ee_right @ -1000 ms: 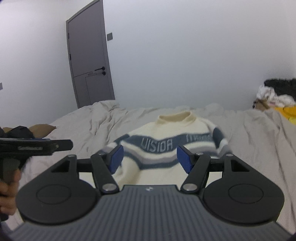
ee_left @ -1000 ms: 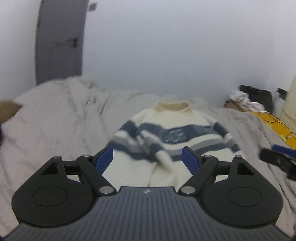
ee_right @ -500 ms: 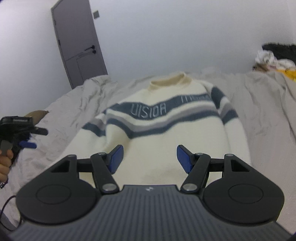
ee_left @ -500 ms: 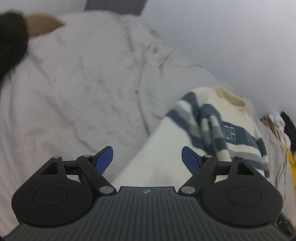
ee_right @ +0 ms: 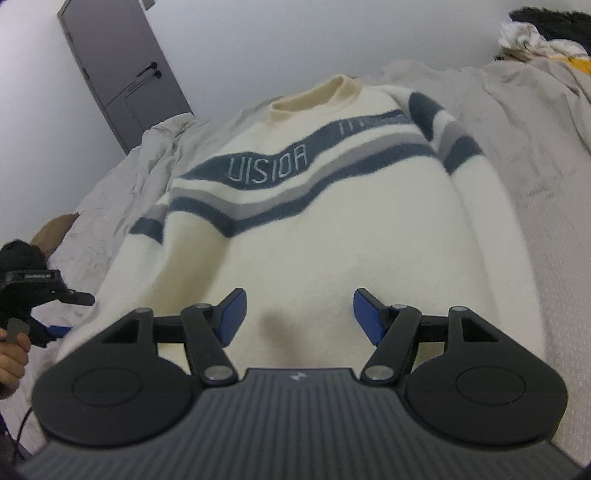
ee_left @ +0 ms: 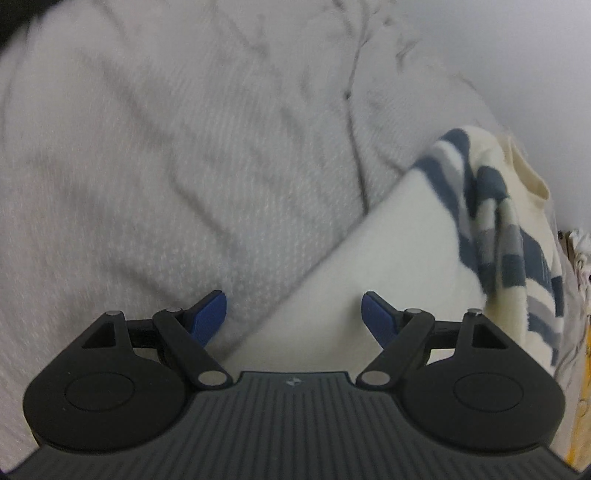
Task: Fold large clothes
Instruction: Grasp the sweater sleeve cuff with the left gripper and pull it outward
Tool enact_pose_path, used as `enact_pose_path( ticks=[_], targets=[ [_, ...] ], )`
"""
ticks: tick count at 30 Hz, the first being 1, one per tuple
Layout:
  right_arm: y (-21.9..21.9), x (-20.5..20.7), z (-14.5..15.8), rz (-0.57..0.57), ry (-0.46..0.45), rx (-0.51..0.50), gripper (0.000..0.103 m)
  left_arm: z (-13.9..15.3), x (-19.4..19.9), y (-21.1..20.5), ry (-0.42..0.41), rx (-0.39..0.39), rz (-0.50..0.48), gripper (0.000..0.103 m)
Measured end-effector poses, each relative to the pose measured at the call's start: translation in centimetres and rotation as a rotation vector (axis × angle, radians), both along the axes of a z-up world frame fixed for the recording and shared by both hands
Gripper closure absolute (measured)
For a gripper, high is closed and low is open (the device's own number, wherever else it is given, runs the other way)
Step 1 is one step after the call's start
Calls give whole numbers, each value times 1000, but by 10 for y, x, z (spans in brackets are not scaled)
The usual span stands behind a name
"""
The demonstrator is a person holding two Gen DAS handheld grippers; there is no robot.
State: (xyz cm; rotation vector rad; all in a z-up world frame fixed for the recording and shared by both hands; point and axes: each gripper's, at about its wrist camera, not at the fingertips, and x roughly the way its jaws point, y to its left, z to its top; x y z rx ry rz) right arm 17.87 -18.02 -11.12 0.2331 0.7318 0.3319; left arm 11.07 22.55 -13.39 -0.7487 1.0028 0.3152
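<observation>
A cream sweater [ee_right: 314, 236] with blue and grey stripes and lettering lies face up and spread on a grey bed sheet [ee_right: 546, 192], collar at the far end. My right gripper [ee_right: 298, 314] is open and empty, low over the sweater's lower body. In the left wrist view the sweater [ee_left: 388, 251] shows its left side and striped sleeve at the right. My left gripper [ee_left: 293, 314] is open and empty, over the sweater's left edge where it meets the sheet [ee_left: 147, 166]. The left gripper also shows at the left of the right wrist view [ee_right: 44, 291], held by a hand.
A grey door [ee_right: 122, 70] stands at the back left in a white wall. A pile of clothes [ee_right: 535, 33] lies at the far right beyond the bed. A brown object [ee_right: 55, 229] lies at the bed's left edge.
Both grippers have moved forward and down toward the sweater. The left one swung left to the sweater's left edge. Both stay open.
</observation>
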Motion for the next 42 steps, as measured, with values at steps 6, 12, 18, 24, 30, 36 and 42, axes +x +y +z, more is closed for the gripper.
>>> enact_pose_path(
  ticks=[6,12,18,24,30,36,42],
  targets=[
    [0,5,-6,-3,4,-15,37,-2,-11,-8,-10,-98,-9,35],
    [1,4,-9,-6,-10,-45,38,12,-25,-17,-40,-78,-3,83],
    [8,-1,-10,-2,-86,-130,37,58,-42,-13,-166,28,34,87],
    [2,8,-14,-19,-142,-124,37,124,-11,31,-217,218,67,89],
    [4,20,-14,-33,-150,-92,37,211,65,83,-241,508,99,89],
    [5,30,-9,-29,-198,-88,37,233,156,110,-224,716,116,89],
    [5,46,-14,-27,-174,-54,37,170,235,145,-113,781,143,89]
  ],
)
